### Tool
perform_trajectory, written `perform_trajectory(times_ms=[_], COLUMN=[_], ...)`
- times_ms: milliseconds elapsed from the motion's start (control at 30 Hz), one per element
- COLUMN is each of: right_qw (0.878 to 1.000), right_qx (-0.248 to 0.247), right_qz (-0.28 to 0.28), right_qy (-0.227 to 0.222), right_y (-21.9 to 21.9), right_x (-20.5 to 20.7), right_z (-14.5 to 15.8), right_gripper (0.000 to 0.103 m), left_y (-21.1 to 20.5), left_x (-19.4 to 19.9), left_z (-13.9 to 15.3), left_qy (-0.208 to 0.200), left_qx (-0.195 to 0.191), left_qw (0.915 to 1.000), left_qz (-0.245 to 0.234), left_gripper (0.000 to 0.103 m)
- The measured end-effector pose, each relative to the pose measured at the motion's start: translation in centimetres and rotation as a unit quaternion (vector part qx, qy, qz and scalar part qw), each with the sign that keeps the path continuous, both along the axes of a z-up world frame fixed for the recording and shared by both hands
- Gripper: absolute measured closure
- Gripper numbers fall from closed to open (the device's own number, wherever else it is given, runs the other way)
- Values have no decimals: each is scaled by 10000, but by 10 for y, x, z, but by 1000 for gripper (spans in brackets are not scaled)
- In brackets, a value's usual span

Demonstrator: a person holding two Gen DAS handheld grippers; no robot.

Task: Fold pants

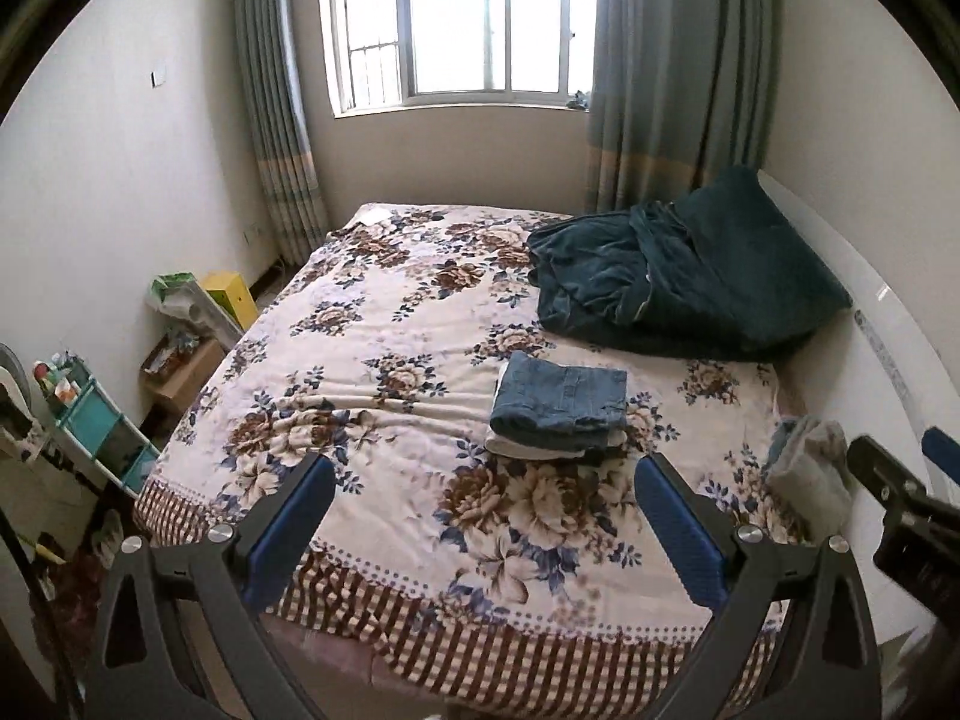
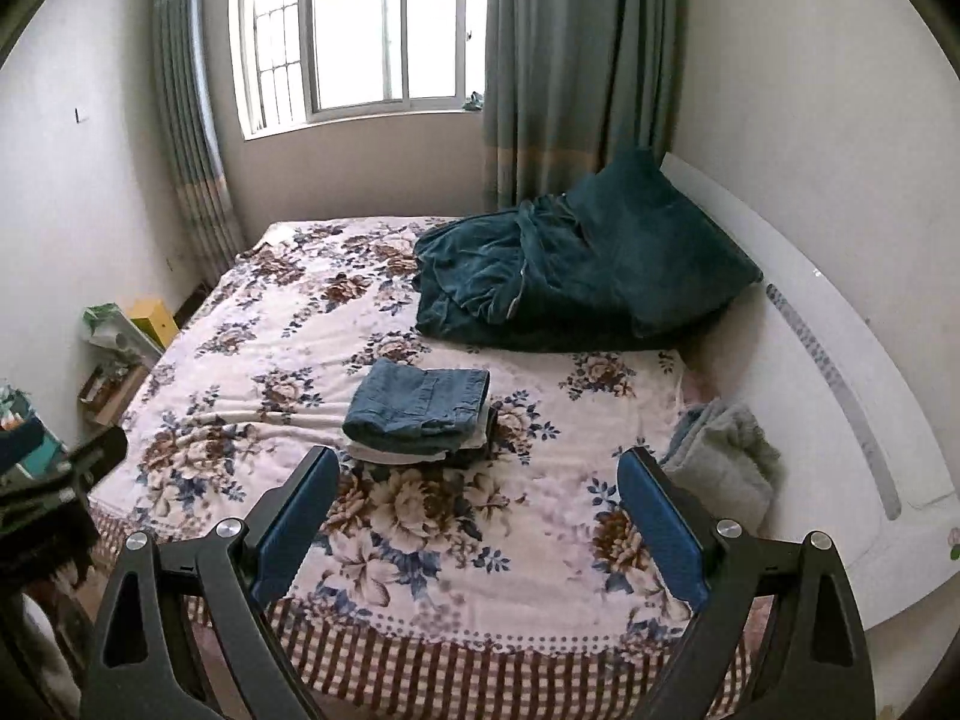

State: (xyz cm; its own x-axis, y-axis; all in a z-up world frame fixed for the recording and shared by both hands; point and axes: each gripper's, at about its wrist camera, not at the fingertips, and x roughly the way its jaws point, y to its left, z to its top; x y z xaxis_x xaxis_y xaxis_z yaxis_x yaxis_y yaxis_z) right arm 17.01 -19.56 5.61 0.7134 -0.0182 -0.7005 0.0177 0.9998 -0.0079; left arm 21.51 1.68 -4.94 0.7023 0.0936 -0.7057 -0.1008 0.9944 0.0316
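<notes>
Denim pants [image 1: 561,399] lie folded into a compact rectangle on top of a small stack of other folded clothes [image 1: 540,447], and that stack sits on the bed [image 1: 372,360] right of its middle, on the floral blanket. Your left tongs [image 1: 483,489] hang above the near end of the bed with their blue pads [image 1: 678,534] spread wide and nothing between them; the stack is just beyond their tips, apart from both pads. Your right tongs [image 2: 474,483] are likewise released and hold nothing, hovering over the blanket with the same denim pants [image 2: 420,399] ahead of them, nearer the left pad. Behind the stack, a rumpled dark teal blanket [image 1: 678,276] is heaped toward the far right of the bed, against the white headboard [image 1: 888,324]. A grey-green cloth bundle [image 2: 723,459] rests at the bed's right edge, just beside your right tongs' outer finger. Beyond the bed you face a bright window [image 1: 462,24] flanked by grey-blue curtains [image 1: 672,72]. Boxes and a small teal shelf [image 1: 99,429] crowd the floor along the left wall.
</notes>
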Motion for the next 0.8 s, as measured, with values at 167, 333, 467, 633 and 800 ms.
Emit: perform_trajectory(times_ms=[167,333,467,633,800], right_qw=[10000,10000,9999,9998,9991], right_qx=[-15,41,139,8,-67], right_qz=[71,90,28,-125,-346], right_qy=[7,4,-82,-167,-251], right_y=[5,7,6,6,6], right_x=[-27,-44,-45,-32,-6], right_z=[17,28,31,25,15], right_gripper=[7,7,7,4,4], left_y=[-1,-1,-2,0,-1], left_x=[-14,-30,-34,-22,-1], left_z=[8,18,21,18,9], left_qy=[12,-96,-167,-217,-269], left_qx=[128,125,221,135,221], left_qw=[9999,9998,9994,9993,9991], left_qz=[-56,-92,-192,-272,-242], left_gripper=[1,1,1,0,0])
